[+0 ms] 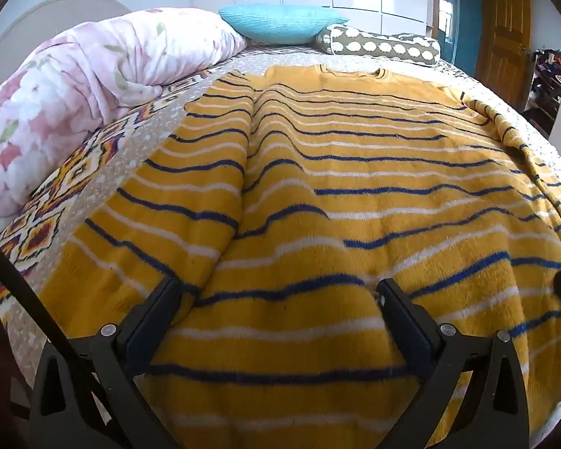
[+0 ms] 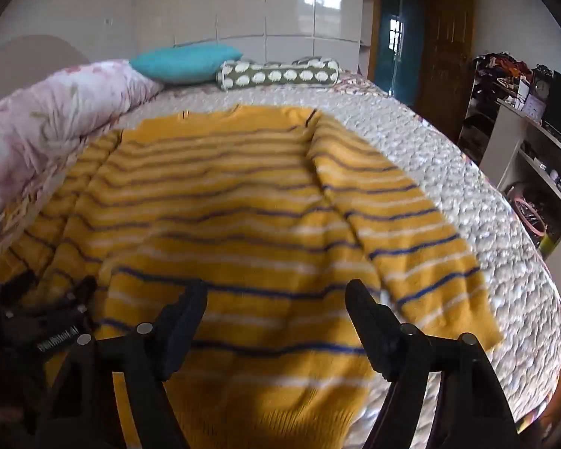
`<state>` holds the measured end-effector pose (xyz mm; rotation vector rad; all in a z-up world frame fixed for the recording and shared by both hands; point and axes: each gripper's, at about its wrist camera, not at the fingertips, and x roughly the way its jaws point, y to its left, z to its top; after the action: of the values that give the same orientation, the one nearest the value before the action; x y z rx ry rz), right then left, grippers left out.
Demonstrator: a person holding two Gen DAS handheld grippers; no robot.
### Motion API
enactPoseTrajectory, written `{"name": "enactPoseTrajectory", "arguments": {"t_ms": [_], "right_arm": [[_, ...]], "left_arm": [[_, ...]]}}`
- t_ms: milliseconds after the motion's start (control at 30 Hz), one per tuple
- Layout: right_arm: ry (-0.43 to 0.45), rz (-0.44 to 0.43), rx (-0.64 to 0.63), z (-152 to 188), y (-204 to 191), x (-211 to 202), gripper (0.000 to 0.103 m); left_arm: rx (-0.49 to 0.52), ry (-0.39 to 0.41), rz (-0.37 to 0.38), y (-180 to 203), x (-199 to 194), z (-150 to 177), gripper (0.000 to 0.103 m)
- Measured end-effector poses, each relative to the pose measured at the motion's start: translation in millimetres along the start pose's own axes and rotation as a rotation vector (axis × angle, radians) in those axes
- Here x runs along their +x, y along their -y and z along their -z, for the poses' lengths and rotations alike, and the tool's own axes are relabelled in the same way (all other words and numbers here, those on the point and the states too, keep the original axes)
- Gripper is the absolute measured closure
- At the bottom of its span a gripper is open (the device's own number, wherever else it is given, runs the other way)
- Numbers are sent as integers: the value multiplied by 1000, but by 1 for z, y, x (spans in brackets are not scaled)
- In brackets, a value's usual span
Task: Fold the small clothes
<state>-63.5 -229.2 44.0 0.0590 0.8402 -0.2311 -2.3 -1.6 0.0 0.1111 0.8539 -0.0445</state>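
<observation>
A yellow sweater (image 1: pixel 336 172) with blue and white stripes lies flat on the bed, collar toward the far pillows. Its left sleeve (image 1: pixel 175 194) rests alongside the body, and its right sleeve (image 2: pixel 400 224) angles out toward the bed's right side. My left gripper (image 1: pixel 276 284) hovers open over the lower left part of the sweater, nothing between its fingers. My right gripper (image 2: pixel 276 286) stands open over the sweater (image 2: pixel 224 194) near the ribbed hem, also gripping nothing. The left gripper (image 2: pixel 56 321) shows at the lower left of the right wrist view.
A pink floral duvet (image 1: pixel 74 86) is bunched along the bed's left side. A blue pillow (image 1: pixel 280 22) and a spotted bolster (image 1: pixel 381 46) lie at the far end. White shelves (image 2: pixel 535 149) with clutter stand right of the quilted bedspread (image 2: pixel 467 194). A wooden door (image 1: pixel 505 26) is beyond.
</observation>
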Motion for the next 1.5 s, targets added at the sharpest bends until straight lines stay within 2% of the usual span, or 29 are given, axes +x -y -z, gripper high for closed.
{"name": "enactPoseTrajectory", "arguments": {"t_ms": [67,133,533,767,933,1100,1233,1500], "right_arm": [[-41,16,6,8,0,8,20],[-75,16,37,15,5,17,13],[-64,25,36,16,5,22,4],[-58,15,29,19,4,26,2],[-15,5,23,27,4,22,2],[-47,-25,58,22,9,12,7],[-2,-11,91,21,13,-4,10],[80,23,78,16,14,-31,10]], "left_arm": [[1,3,-14,4,-2,3,0],[-2,3,-29,3,1,0,0],[-47,-23,-51,9,-8,8,0],[-65,-12,-4,4,-7,9,0],[-73,-46,37,-2,-13,8,0],[-85,-15,98,-5,-34,16,0],[-115,-8,147,-9,-50,21,0],[-89,12,163,-3,-77,25,0]]}}
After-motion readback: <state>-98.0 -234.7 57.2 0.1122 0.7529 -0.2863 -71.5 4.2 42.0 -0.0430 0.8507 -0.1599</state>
